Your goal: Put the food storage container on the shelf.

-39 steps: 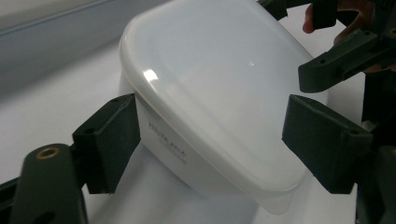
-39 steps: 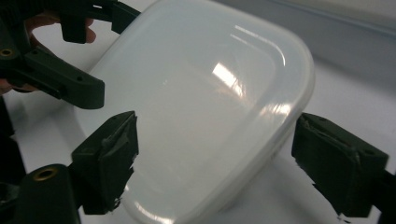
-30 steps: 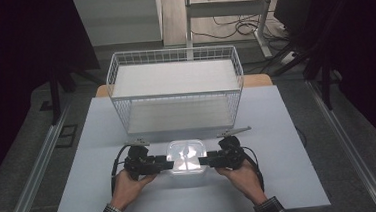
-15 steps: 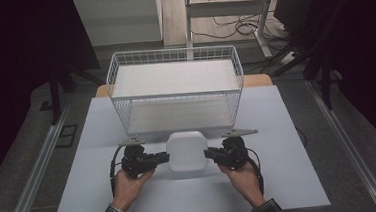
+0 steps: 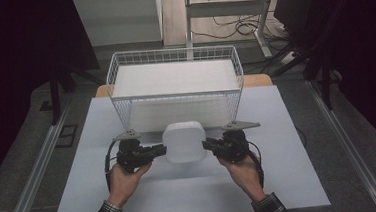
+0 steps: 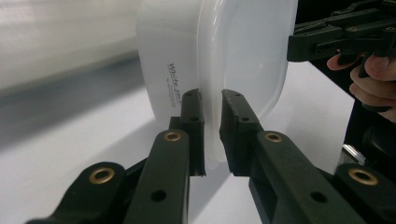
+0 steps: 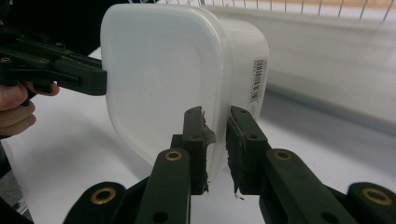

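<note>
White plastic container: high view, held clear of the table between both grippers, nearer the table's near edge than its far edge, just in front of the wire basket.
Wire basket: high view, white mesh, standing at the table's far edge.
Left gripper: high view, at the container's left side, jaws meeting its edge.
Right gripper: high view, at the container's right side, jaws meeting its edge.
Left gripper view, container: turned on edge, lid rim toward the camera, printed lettering on the tub wall.
Left gripper view, own jaws: left gripper pinching the lid rim, one jaw on each face.
Left gripper view, other hand: right gripper at the upper right, reaching the far rim.
Right gripper view, container: on edge, barcode label on its side.
Right gripper view, own jaws: right gripper nipping the rim between both jaws.
Right gripper view, other hand: left gripper at the left, touching the opposite rim.
</note>
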`<state>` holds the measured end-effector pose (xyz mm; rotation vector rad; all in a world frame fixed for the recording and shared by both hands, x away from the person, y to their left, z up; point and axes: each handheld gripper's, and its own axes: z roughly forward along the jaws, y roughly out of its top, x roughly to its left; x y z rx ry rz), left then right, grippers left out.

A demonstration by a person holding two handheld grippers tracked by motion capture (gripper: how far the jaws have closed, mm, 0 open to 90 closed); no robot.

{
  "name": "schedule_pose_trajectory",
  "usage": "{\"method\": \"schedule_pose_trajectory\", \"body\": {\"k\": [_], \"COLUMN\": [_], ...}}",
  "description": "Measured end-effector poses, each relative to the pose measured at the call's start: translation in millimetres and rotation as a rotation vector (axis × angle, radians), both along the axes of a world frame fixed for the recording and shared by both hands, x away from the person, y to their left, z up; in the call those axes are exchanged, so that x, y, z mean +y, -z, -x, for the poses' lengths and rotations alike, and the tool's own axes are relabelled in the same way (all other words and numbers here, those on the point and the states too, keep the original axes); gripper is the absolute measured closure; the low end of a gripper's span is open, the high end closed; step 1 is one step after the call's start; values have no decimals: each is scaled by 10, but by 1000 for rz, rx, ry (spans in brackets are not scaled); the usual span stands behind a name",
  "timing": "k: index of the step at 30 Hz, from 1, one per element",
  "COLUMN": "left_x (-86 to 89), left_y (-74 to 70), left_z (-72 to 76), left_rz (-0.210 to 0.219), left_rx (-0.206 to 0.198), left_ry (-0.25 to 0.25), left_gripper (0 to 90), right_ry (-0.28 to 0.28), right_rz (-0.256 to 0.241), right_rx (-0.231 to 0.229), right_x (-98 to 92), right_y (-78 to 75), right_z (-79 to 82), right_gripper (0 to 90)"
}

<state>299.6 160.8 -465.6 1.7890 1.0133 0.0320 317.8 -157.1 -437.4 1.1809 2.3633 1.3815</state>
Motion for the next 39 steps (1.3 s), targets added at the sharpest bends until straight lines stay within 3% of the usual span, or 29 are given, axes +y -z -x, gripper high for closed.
{"method": "schedule_pose_trajectory", "body": {"k": [20, 30, 39], "left_x": [103, 155, 214], "left_y": [-576, -968, -1322], "left_z": [-197, -286, -453], "left_rz": [8, 7, 12], "left_rx": [-89, -143, -178], "left_ry": [-44, -66, -67], "left_gripper": [802, 802, 802], "right_ry": [-6, -14, -8], "right_rz": [-26, -72, -100], "right_rx": [-89, -130, -174], "right_x": [127, 166, 218], "right_y": [-558, -900, -1228], "right_z": [-233, -362, -514], "right_gripper": [773, 774, 773]}}
